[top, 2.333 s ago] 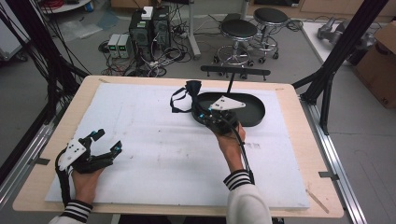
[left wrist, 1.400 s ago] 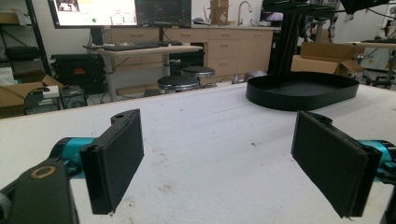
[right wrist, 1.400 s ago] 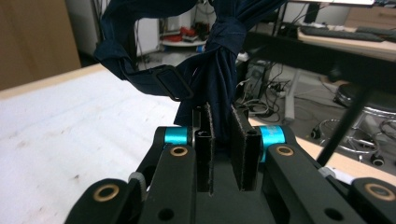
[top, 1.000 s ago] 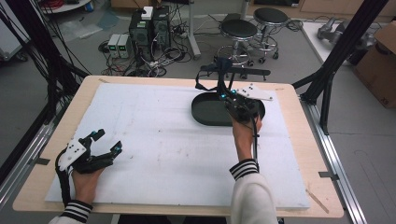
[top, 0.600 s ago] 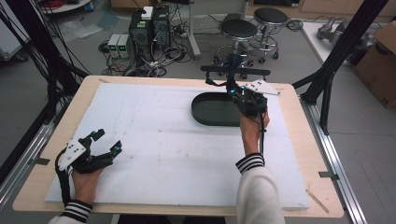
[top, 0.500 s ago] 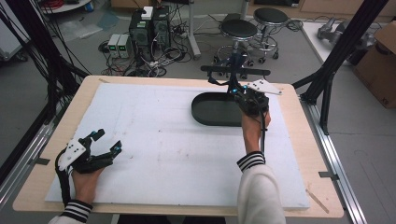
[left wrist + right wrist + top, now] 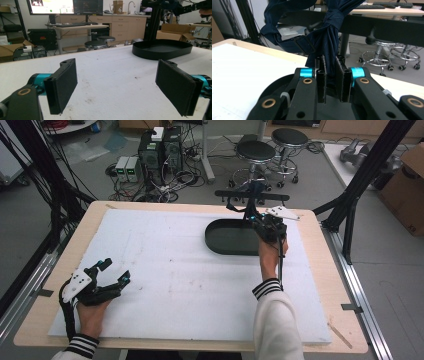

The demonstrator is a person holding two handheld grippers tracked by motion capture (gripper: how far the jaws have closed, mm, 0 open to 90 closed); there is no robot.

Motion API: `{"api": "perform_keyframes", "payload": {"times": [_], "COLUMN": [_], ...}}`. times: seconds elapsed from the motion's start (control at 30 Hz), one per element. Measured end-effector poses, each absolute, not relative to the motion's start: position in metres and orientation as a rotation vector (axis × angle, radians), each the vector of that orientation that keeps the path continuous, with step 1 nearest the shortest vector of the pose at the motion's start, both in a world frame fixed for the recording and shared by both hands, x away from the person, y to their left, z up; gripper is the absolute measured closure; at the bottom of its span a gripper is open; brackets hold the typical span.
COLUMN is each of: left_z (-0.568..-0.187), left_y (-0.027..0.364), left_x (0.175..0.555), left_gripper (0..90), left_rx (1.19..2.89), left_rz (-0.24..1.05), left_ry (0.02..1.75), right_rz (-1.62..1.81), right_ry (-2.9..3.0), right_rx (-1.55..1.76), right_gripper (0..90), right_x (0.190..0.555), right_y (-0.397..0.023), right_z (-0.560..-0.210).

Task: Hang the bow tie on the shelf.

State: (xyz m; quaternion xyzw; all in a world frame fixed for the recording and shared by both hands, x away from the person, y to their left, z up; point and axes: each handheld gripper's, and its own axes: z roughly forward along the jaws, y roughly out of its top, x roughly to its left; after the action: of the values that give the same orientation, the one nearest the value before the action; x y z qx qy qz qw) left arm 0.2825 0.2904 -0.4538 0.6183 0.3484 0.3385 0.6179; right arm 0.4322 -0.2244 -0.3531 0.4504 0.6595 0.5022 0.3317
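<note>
Right gripper [image 7: 331, 82] is up at the far edge of the table, upper right of centre in the high view [image 7: 255, 212], and its jaws are clenched on a dark navy cloth [image 7: 329, 42]. In the right gripper view the fabric runs straight up from between the two pads, gathered into a knot near the top of the frame, with a strap and a buckle [image 7: 303, 45] hanging off to the left. A black bar [image 7: 387, 27] crosses the frame behind the cloth; whether the cloth is tied around it, I cannot tell.

One cloth, one black oval tray [image 7: 227, 240]. The tray sits on the white mat [image 7: 165, 270] just below and left of the right gripper in the high view, and nothing shows inside it. From the left gripper view the tray [image 7: 162, 48] lies at upper right, well apart from those jaws.

Left gripper [image 7: 112, 275] rests low at lower left of the high view, in the person's left hand [image 7: 90, 312]. Its jaws are spread wide, pads [image 7: 63, 85] far apart, bare mat between them, gripping nothing
</note>
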Motion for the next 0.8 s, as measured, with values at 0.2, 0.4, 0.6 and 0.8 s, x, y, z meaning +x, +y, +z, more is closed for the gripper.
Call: {"api": "perform_keyframes", "payload": {"times": [0.2,0.4,0.6,0.8], "left_z": [-0.454,-0.454,-0.454,-0.454], "left_y": [0.290,0.290,0.290,0.290], "left_x": [0.282,0.283,0.283,0.283], "left_gripper": [18.0,18.0,18.1,18.1], "left_rx": [1.419,1.420,1.420,1.422], "left_rz": [0.777,0.776,0.777,0.776], "left_ry": [0.803,0.804,0.803,0.800], "right_rz": [1.282,1.270,1.241,1.212], "right_ry": [1.747,1.764,1.791,1.824], "right_rx": [1.220,1.227,1.233,1.247], "right_gripper": [81.0,80.6,80.3,79.6], "right_x": [0.439,0.441,0.445,0.446], "right_y": [-0.229,-0.226,-0.223,-0.221], "right_z": [-0.362,-0.365,-0.369,-0.373]}}
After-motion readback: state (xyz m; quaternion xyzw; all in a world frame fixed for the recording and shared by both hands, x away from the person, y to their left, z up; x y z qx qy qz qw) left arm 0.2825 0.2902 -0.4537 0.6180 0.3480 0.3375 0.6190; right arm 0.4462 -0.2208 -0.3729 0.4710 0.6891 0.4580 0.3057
